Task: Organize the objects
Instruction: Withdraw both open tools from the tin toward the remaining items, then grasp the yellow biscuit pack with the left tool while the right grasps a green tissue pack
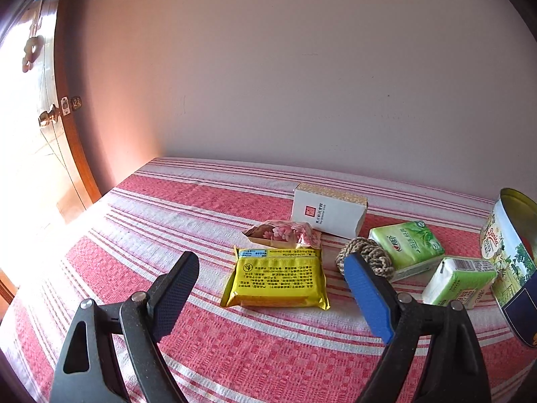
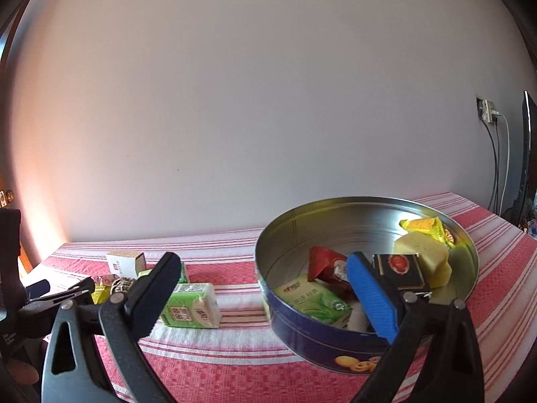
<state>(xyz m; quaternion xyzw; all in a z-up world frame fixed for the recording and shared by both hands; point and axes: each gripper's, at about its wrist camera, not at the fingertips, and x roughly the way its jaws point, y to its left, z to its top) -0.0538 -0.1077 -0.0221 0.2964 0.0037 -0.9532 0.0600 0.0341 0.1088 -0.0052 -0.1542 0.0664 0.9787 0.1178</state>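
My left gripper (image 1: 272, 262) is open and empty, just above the cloth in front of a yellow packet (image 1: 277, 278). Behind the packet lie a floral pink packet (image 1: 285, 233), a white box (image 1: 327, 210), a rope coil (image 1: 367, 257) and two green tissue packs (image 1: 407, 243) (image 1: 459, 280). The round tin (image 1: 513, 255) stands at the right. In the right wrist view my right gripper (image 2: 265, 265) is open and empty at the tin's (image 2: 335, 346) left rim. The tin holds a green tissue pack (image 2: 312, 300), a red packet (image 2: 327, 263), a dark box (image 2: 399, 270), yellow sponges (image 2: 426, 255) and a yellow packet (image 2: 428, 226).
A red and white striped cloth (image 1: 201, 208) covers the table, which stands against a plain wall. A wooden door with a brass knob (image 1: 50, 116) is at the left. Cables and a wall socket (image 2: 486, 109) are at the far right. The left gripper shows in the right wrist view (image 2: 60, 294).
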